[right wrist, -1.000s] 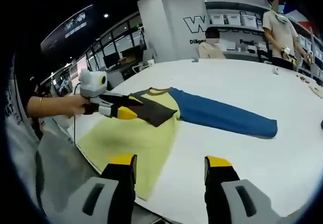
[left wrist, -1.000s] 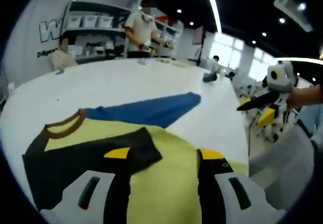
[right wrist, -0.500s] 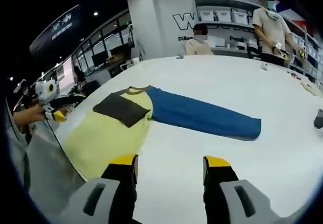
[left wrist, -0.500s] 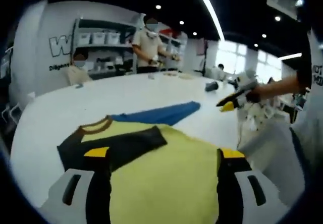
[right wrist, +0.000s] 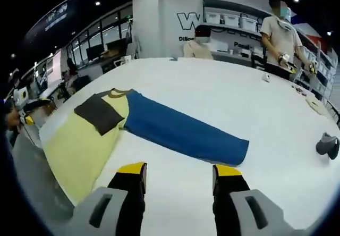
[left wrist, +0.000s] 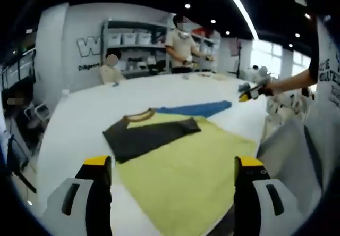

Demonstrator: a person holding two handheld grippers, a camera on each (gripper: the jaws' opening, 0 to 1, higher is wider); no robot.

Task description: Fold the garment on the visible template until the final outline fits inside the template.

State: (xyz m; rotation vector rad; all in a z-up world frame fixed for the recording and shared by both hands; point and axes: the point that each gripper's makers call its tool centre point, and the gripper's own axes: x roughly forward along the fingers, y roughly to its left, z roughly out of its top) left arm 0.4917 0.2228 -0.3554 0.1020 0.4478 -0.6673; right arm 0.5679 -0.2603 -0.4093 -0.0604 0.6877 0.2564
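- Left gripper (left wrist: 172,175): nearest in the left gripper view; jaws spread wide with nothing between them, poised above the near hem of the garment without touching it.
- Right gripper (right wrist: 178,177): nearest in the right gripper view; jaws likewise parted and empty, over bare table (right wrist: 276,119) on the near side of the blue portion.
- Garment (left wrist: 180,156): a shirt lying flat on the white table. The yellow body occupies the near part, its lower hem reaching the table's near edge.
- Black sleeve (left wrist: 146,135): folded inward across the yellow chest, just below the brown collar (left wrist: 139,115). This reads as one fold completed.
- Blue portion (right wrist: 180,132): extends from the collar area far out over the table, flat and full length. Judged the main fold remaining.
- Template: no outline can be made out on the table, so fit cannot be checked.
- Dark grey object (right wrist: 326,144): lies well apart, at the far right of the table.
- Background: people stand and sit beyond the table, before shelving.
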